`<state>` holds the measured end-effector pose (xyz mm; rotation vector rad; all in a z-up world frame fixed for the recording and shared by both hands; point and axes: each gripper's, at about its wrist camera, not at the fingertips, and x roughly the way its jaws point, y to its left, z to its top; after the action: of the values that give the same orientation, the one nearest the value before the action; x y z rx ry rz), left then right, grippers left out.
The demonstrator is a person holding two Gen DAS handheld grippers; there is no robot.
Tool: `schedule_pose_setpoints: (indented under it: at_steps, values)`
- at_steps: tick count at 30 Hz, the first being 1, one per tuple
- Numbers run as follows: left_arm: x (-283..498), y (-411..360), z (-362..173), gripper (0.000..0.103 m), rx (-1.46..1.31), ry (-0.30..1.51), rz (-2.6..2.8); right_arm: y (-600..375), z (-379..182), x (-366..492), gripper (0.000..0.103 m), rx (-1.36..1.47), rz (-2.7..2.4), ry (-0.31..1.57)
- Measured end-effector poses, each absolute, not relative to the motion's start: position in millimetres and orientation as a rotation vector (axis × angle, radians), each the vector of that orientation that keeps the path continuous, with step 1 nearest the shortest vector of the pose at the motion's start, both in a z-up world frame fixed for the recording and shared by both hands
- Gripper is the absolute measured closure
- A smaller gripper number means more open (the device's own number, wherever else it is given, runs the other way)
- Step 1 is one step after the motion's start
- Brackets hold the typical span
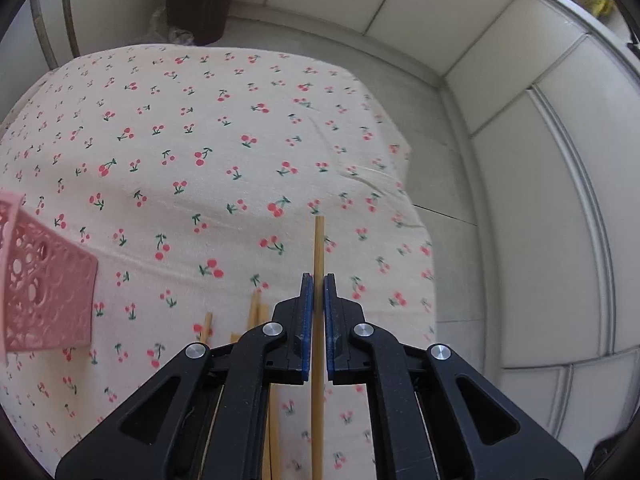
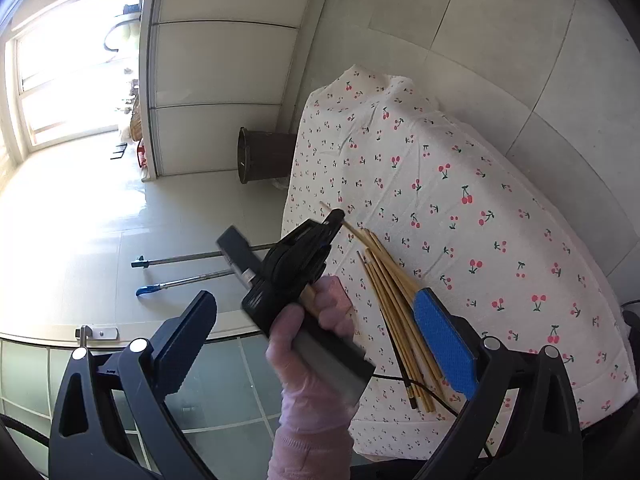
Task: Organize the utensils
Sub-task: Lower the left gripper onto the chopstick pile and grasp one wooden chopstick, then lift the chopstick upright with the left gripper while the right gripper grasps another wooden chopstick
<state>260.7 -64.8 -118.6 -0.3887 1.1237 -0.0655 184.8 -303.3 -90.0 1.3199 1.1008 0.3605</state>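
A single wooden chopstick [image 1: 319, 248] runs straight out between the blue pads of my left gripper [image 1: 319, 280], which is shut on it just above the cherry-print tablecloth [image 1: 224, 140]. From the right wrist view, a gloved hand [image 2: 316, 328] holds that left gripper [image 2: 335, 216], and the chopstick tip [image 2: 326, 206] pokes out past it. A bundle of several more chopsticks [image 2: 384, 280] lies fanned on the cloth, partly behind the right gripper's blue pad [image 2: 444, 336]. My right gripper [image 2: 316, 296] stands wide open with nothing gripped.
A pink perforated basket [image 1: 44, 296] stands on the cloth at the left. A dark brown bin [image 1: 200, 0] sits on the floor beyond the table's far edge. The table's right edge drops to tiled floor [image 1: 452, 160]. A black cable [image 2: 424, 388] crosses the near cloth.
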Motion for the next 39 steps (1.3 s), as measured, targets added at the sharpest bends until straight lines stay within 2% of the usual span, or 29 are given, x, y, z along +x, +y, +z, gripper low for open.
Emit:
schedule_pose_setpoints:
  at_steps: [6, 14, 17, 19, 22, 28, 35, 39]
  values:
    - [176.8, -46.6, -42.5, 0.098, -0.374, 0.992, -0.228, -279.0, -106.4, 194.0, 0.007, 1.141, 0.310, 1.194]
    - [83.4, 15.4, 23.4, 0.098, -0.287, 0.868, -0.277, -201.4, -124.4, 220.1, 0.008, 0.609, 0.210, 1.277]
    - [53.9, 44.7, 33.2, 0.098, -0.310, 0.830, -0.335, -178.3, -130.7, 234.6, 0.022, 0.501, 0.200, 1.277]
    - [41.7, 62.2, 34.0, 0.098, -0.311, 0.791, -0.333, -169.0, -138.2, 243.5, 0.036, 0.443, 0.176, 1.288]
    - [25.7, 80.6, 37.0, 0.098, -0.268, 0.741, -0.253, -162.0, -153.7, 253.4, 0.051, 0.378, 0.130, 1.308]
    - [18.4, 112.6, 42.9, 0.098, -0.273, 0.665, -0.173, -152.6, -160.7, 272.3, 0.053, 0.378, 0.136, 1.292]
    - [17.4, 130.5, 36.1, 0.098, -0.302, 0.670, -0.146, -130.7, -168.7, 283.5, 0.053, 0.315, 0.121, 1.298]
    - [17.7, 134.1, 33.5, 0.098, -0.308, 0.678, -0.136, -126.4, -167.0, 284.2, 0.059, 0.270, 0.099, 1.284]
